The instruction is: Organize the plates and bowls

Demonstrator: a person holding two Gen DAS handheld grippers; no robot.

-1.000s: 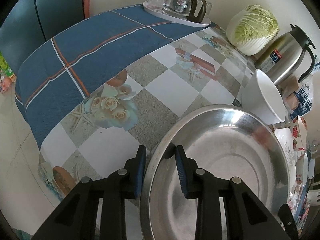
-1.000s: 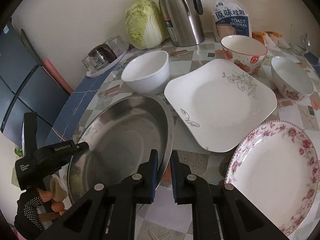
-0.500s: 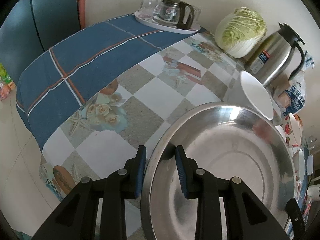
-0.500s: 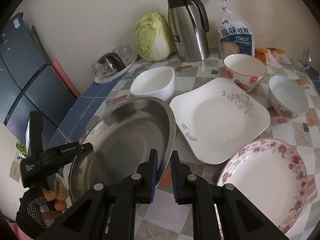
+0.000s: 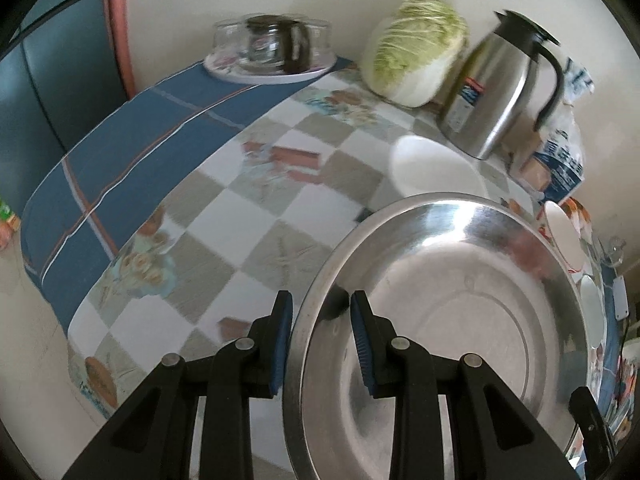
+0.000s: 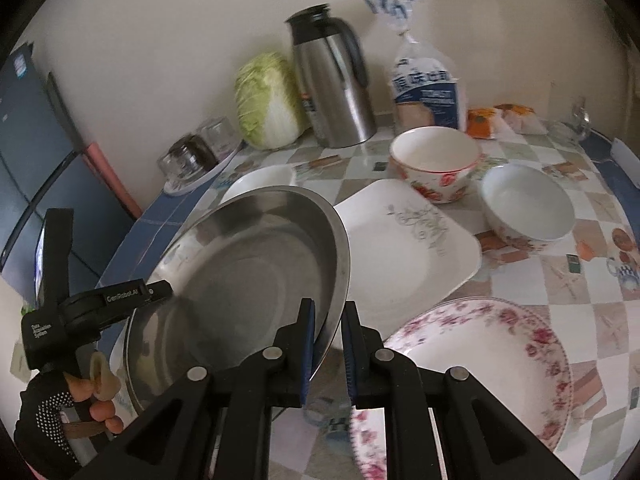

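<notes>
The steel plate [image 6: 248,264] is in the air above the table [image 6: 560,280], tilted, with its right side higher. Both grippers hold it by the rim. The left gripper [image 5: 320,340] has the near left rim between its blue pads, closed on it with only a small gap. The right gripper [image 6: 326,344] is almost fully closed, and it pinches the thin right edge.

I think the main risk is that the plate slips. Metal is smooth, and each gripper holds only a narrow piece of rim, so a fast movement or an unequal lift can make the plate turn between the pads and fall. If the two hands do not move together, one side can pull out of its grip.

The second risk is a collision. The white bowl [image 5: 436,168] sits just behind the far rim of the steel plate, and the square white plate [image 6: 404,252] and the flowered plate [image 6: 488,364] lie close under its right side. If the steel plate comes down too low or swings to the right, it can hit or chip them. The two patterned bowls [image 6: 436,164] [image 6: 528,208] and the steel jug [image 6: 332,80] stand further back and seem safer.
</notes>
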